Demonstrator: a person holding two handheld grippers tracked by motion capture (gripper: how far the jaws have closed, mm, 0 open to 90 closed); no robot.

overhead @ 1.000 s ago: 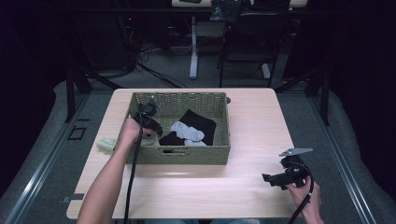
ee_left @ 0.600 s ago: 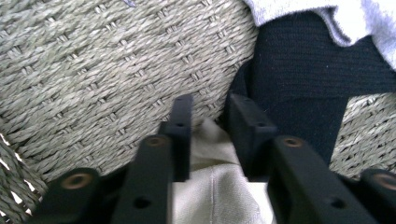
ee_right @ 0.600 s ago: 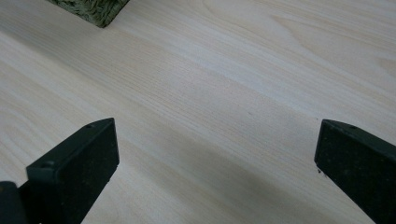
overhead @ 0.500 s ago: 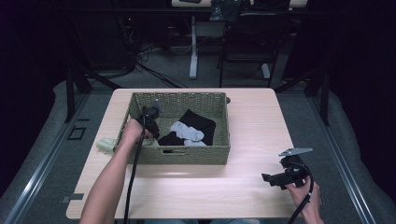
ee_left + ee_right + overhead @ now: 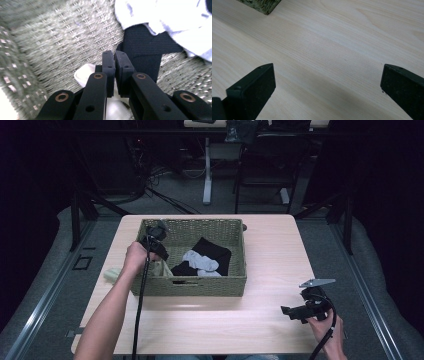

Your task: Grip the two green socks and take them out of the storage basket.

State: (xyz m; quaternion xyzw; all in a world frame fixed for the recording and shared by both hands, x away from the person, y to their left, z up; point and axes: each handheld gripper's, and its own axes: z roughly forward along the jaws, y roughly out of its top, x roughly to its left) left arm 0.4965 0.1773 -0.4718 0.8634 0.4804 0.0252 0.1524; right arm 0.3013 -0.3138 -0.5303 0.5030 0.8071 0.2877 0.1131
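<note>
My left tongs point(image 5: 114, 75) pinch a pale sock point(image 5: 83, 73) in the basket point(image 5: 150, 287); next I'd release it, right tongs point(image 5: 327, 87) idling wide apart.

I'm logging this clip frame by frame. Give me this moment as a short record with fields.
setting: wooden table, woven basket on it
basket contents: black cloth, white cloth
left gripper: inside the basket, jaws nearly closed on a pale cloth
right gripper: jaws wide open above bare table, holding nothing
outside basket: pale green item on the table, left of it
</note>
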